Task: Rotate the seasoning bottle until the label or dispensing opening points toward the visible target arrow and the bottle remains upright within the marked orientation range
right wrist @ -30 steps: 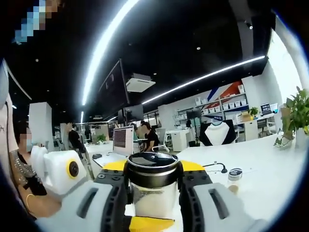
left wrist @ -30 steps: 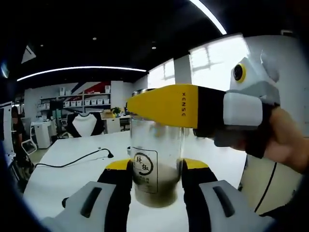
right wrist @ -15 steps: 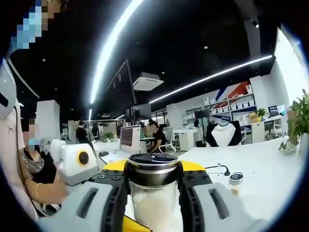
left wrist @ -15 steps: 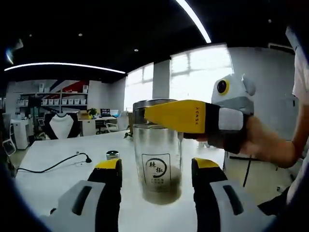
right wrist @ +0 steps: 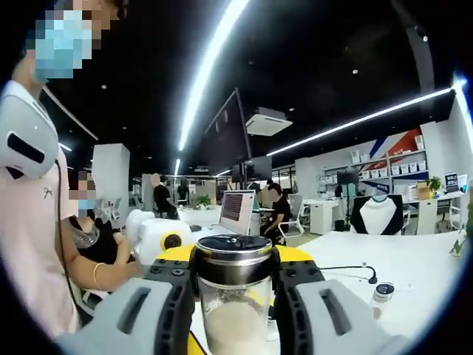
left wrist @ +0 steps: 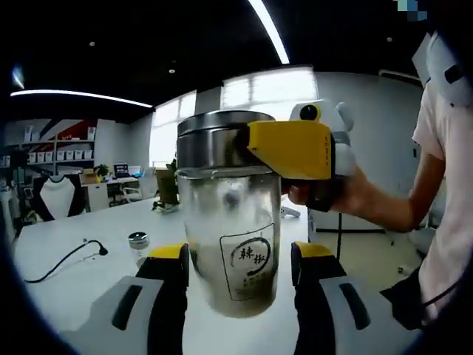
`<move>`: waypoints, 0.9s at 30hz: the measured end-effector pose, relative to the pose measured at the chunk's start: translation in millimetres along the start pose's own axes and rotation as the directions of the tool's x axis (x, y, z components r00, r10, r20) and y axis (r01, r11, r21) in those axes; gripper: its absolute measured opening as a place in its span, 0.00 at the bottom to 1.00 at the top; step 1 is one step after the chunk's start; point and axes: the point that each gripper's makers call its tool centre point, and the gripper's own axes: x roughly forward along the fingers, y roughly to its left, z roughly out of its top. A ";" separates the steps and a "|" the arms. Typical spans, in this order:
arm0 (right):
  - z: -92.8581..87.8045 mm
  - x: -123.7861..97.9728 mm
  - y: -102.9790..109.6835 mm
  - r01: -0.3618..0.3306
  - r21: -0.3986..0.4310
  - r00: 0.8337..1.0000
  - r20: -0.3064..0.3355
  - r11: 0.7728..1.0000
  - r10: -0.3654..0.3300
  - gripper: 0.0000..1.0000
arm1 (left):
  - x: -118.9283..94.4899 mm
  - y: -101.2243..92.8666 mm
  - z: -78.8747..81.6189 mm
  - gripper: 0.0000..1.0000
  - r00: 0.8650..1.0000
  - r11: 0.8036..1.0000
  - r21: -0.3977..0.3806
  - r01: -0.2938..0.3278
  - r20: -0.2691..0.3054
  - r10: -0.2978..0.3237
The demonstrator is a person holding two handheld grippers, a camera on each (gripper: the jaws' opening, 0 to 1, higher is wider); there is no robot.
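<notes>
The seasoning bottle (left wrist: 230, 222) stands between the jaws of my left gripper (left wrist: 238, 292) in the left gripper view, tilted slightly, its base above the white table (left wrist: 66, 285); whether it touches the table I cannot tell. My left jaws are spread apart, each showing a gap to the glass wall, gripping nothing. My right gripper (left wrist: 292, 150) comes in from the right at cap height, its yellow jaw lying flat against the metal lid (left wrist: 214, 140), with my hand (left wrist: 347, 201) behind it. In the right gripper view the same bottle (right wrist: 235, 296) sits directly between my right gripper (right wrist: 235, 285) jaws, which are closed on the lid band (right wrist: 235, 262) from both sides. The bottle is a clear glass cylinder with a wide brushed-steel cap and dark top; the lower part holds pale granular seasoning. A square-outlined label (left wrist: 251, 259) with a round black emblem faces the left camera, offset slightly right. The jaws are black with yellow tips and grey housings. On the table lie a black cable (left wrist: 63, 259) and a small jar (left wrist: 138, 242), well apart from the bottle. A seated person (right wrist: 92, 248) is at left in the right gripper view.
</notes>
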 end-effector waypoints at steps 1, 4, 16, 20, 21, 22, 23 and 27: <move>-0.5 1.0 1.7 -0.009 -0.008 1.000 -0.005 1.000 0.009 0.37 | 0.3 0.8 -0.7 0.54 1.000 1.000 0.016 -0.011 -0.006 0.011; -0.6 1.6 4.6 -0.020 -0.016 1.000 -0.006 1.000 0.020 0.37 | -4.1 6.1 1.9 0.47 0.999 0.998 -0.051 -0.021 0.024 0.022; -2.8 0.4 2.7 -0.007 -0.056 1.000 0.003 0.998 0.008 0.37 | -8.3 19.6 -0.4 0.46 0.977 0.978 -0.014 -0.207 0.042 0.208; -2.7 -2.1 -4.9 0.034 -0.018 0.999 0.028 0.999 -0.033 0.36 | -9.1 24.9 -1.0 0.46 0.963 0.963 -0.003 -0.268 0.033 0.268; -3.3 -2.3 -6.3 0.045 -0.015 0.999 0.030 0.999 -0.045 0.36 | -8.3 25.3 -1.7 0.46 0.961 0.962 -0.005 -0.275 0.027 0.275; -4.0 -2.1 -7.2 0.052 -0.013 0.998 0.029 0.999 -0.052 0.36 | -7.8 26.3 -2.5 0.46 0.958 0.958 -0.013 -0.285 0.024 0.286; -5.5 -2.1 -10.3 0.075 0.000 0.997 0.026 0.997 -0.075 0.36 | -8.0 28.4 -3.4 0.46 0.949 0.950 -0.023 -0.313 0.023 0.313; -10.1 -0.7 -16.3 0.149 0.011 0.989 0.020 0.989 -0.149 0.36 | -7.2 32.6 -7.7 0.45 0.924 0.923 -0.035 -0.382 0.015 0.383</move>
